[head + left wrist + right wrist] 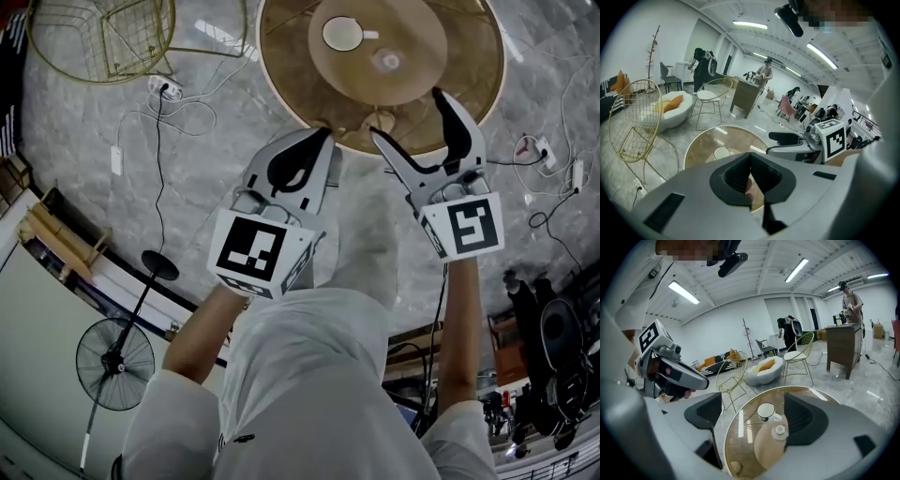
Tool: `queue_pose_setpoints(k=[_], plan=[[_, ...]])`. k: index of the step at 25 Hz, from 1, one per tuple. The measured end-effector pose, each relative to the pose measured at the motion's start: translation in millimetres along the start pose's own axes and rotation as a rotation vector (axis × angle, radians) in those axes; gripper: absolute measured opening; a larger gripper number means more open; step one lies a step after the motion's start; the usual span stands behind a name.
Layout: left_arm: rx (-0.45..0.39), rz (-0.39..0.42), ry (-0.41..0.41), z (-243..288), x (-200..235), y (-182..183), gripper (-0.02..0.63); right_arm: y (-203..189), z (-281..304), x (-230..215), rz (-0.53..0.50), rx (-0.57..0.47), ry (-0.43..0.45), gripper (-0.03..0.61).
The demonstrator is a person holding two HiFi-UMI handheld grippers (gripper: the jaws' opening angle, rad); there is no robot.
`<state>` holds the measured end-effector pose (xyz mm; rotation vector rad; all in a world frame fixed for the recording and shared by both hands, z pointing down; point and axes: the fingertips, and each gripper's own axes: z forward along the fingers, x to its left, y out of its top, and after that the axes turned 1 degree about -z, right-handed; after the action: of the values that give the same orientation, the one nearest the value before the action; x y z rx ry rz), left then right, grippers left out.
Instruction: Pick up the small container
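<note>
The small container (pixel 386 62), pale with a round lid, stands near the middle of a round glass table (pixel 281 89), beside a white cup (pixel 342 33). In the right gripper view the container (pixel 779 431) and the cup (pixel 765 412) show between the wide-apart jaws of my right gripper (pixel 754 416). That right gripper (pixel 407 114) is open and empty, above the table's near edge. My left gripper (pixel 323 134) is beside it on the left, jaws together, nothing in them. From the left gripper (pixel 750 157) only the cup (pixel 722 152) shows; the container is hidden.
Gold wire chairs (pixel 112 37) stand left of the table. Power strips and cables (pixel 164 89) lie on the grey floor on both sides. A standing fan (pixel 114 361) is at lower left. Further off are a brown cabinet (pixel 843 350) and people.
</note>
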<state>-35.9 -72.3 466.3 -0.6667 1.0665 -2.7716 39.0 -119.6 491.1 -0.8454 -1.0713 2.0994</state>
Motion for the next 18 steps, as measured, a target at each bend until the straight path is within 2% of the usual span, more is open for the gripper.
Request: queue_pose_setpoints(k=[6, 18], plan=[[0.024, -0.011, 0.0, 24.5, 10.5, -16.5, 0.02, -31.4, 15.3, -19.0, -0.037, 0.043, 0.001, 0.423], [0.058, -0.035, 0.013, 68.7, 30.9, -52.3, 0.019, -79.6, 51.7, -56.8, -0.087, 0.06, -0.079, 0.427]])
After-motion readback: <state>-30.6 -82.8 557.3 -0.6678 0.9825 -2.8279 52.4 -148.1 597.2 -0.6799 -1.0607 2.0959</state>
